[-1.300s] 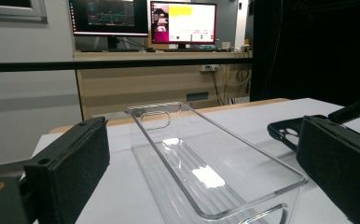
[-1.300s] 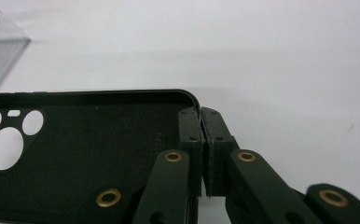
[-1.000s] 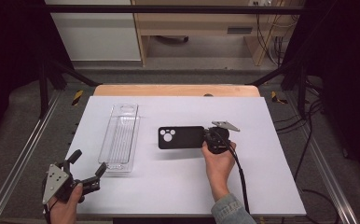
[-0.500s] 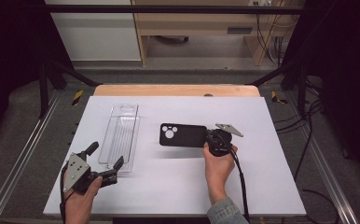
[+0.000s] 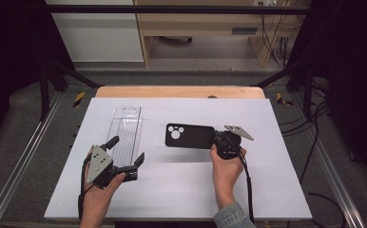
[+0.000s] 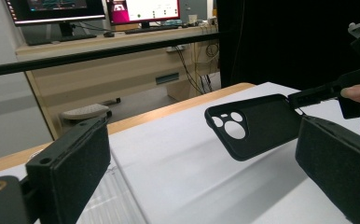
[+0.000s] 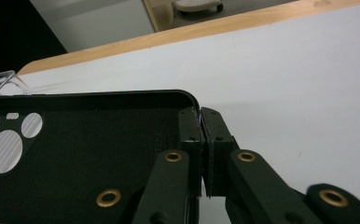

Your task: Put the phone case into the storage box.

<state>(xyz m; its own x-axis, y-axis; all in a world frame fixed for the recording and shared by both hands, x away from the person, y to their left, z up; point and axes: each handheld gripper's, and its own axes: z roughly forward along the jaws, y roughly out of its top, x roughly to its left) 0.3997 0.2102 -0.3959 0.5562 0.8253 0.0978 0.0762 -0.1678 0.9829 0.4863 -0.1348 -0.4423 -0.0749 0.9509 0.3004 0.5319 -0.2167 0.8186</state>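
Left gripper [image 5: 127, 156] moved nearer clear tray [image 5: 126, 130], right gripper [image 5: 216, 139] pinching phone case [image 5: 189, 136]

White worktop [image 5: 276, 190] with a bare wooden strip along the far edge. Lying directly on it, left of centre: a clear plastic tray [image 5: 125, 133], long side running front to back.
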